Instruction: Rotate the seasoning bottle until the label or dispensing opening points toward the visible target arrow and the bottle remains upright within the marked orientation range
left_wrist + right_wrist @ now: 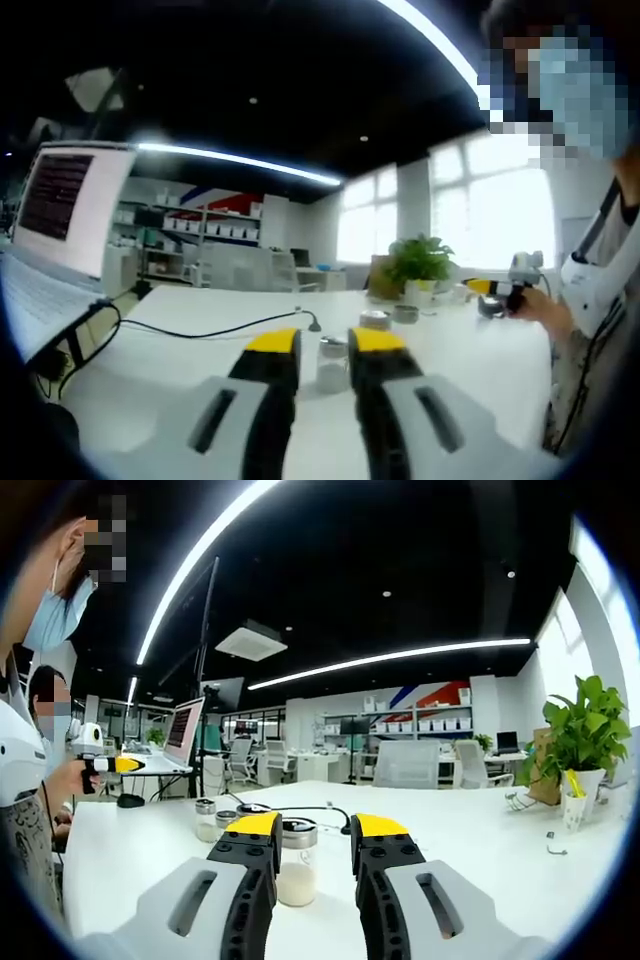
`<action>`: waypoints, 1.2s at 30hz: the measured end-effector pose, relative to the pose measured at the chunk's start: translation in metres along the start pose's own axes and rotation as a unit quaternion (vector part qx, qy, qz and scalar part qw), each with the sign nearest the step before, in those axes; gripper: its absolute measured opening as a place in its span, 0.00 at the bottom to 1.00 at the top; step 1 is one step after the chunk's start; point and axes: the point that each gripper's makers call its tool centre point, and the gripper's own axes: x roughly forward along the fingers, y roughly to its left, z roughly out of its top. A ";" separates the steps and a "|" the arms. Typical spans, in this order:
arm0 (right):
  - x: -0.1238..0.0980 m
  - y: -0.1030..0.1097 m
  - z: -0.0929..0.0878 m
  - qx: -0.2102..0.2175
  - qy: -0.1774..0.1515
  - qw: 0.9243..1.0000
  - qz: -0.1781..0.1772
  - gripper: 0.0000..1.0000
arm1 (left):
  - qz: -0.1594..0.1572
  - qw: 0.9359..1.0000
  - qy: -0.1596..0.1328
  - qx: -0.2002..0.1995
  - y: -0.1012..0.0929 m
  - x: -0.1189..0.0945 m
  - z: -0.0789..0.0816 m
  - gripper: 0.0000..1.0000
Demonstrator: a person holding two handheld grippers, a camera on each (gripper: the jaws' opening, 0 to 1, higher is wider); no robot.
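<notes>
**Two grippers over the white table, bottles between the jaws**

Because the jaws rise from the bottom of each view and cover the lower part of what stands behind them, little of the bottles' bases can be read. In the left gripper view the left gripper (324,347) is held low and level over the white table (180,350), its yellow-tipped jaws narrowly apart, and a small clear seasoning bottle (332,362) stands upright in the gap; whether the pads touch it cannot be told. No label, opening or arrow can be made out. Beyond it sit two more small jars (390,317), blurred, then a black cable (200,330), an open laptop (60,230) cut off at the left, and a potted plant (420,262).

In the right gripper view the right gripper (315,828) is likewise low, jaws parted, with a metal-lidded glass jar (297,865) holding pale powder upright between them, contact unclear. Farther left stand two small jars (214,821), and a person's hand (80,776) holds another yellow-tipped gripper at the table edge
</notes>
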 end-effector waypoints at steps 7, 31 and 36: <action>0.001 -0.001 0.004 0.003 -0.003 1.000 -0.001 0.26 | 0.000 1.000 -0.003 -0.002 0.000 0.000 -0.001 0.20; 0.017 0.001 0.016 0.002 -0.005 1.000 0.010 0.28 | -0.009 1.000 0.001 -0.006 -0.001 0.002 -0.006 0.20; 0.024 0.007 0.014 -0.019 0.008 1.000 0.005 0.32 | -0.012 1.000 0.003 -0.005 -0.002 0.003 -0.008 0.20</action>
